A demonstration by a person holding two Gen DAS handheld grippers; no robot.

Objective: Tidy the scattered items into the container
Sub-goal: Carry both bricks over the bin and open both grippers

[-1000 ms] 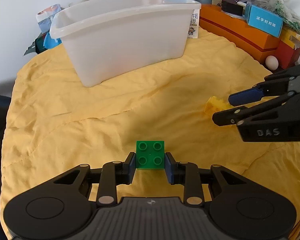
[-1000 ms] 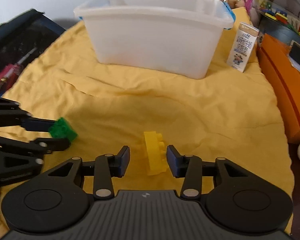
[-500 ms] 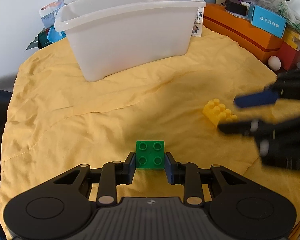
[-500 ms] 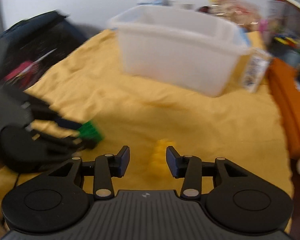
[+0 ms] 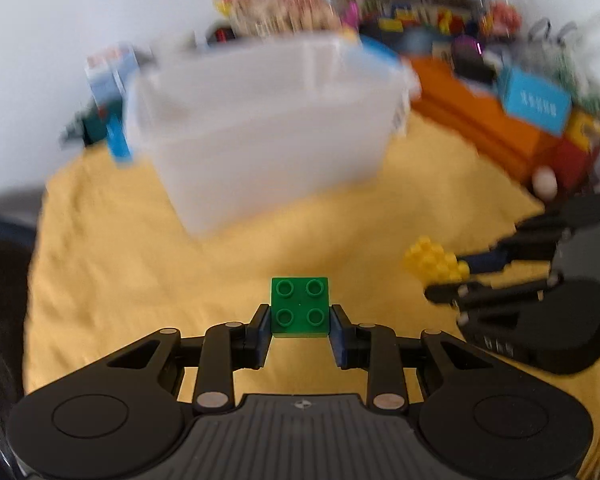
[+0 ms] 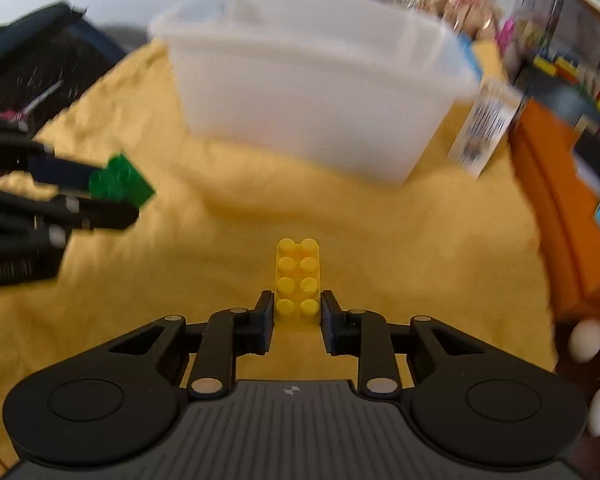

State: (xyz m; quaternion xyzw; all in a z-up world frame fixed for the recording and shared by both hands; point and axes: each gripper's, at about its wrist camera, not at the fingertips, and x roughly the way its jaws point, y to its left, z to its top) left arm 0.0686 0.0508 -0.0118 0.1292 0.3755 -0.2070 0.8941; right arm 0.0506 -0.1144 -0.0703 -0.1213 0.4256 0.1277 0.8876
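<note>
**Both grippers loaded, bin dead ahead**

Left gripper (image 5: 300,322) has its fingers clamped on the green brick (image 5: 299,306), studs up, pinched square on both sides. Right gripper (image 6: 295,312) is closed on the yellow brick (image 6: 297,280), a long two-by-four whose far end pokes out past the fingertips. Both bricks are in the air over the yellow cloth (image 5: 140,264), each short of the white bin (image 6: 312,92). The green one rides to the near left of the bin, the yellow one to its near right. A milk carton (image 6: 486,128) stands just beside the bin's right end. The background is smeared with motion blur.
</note>
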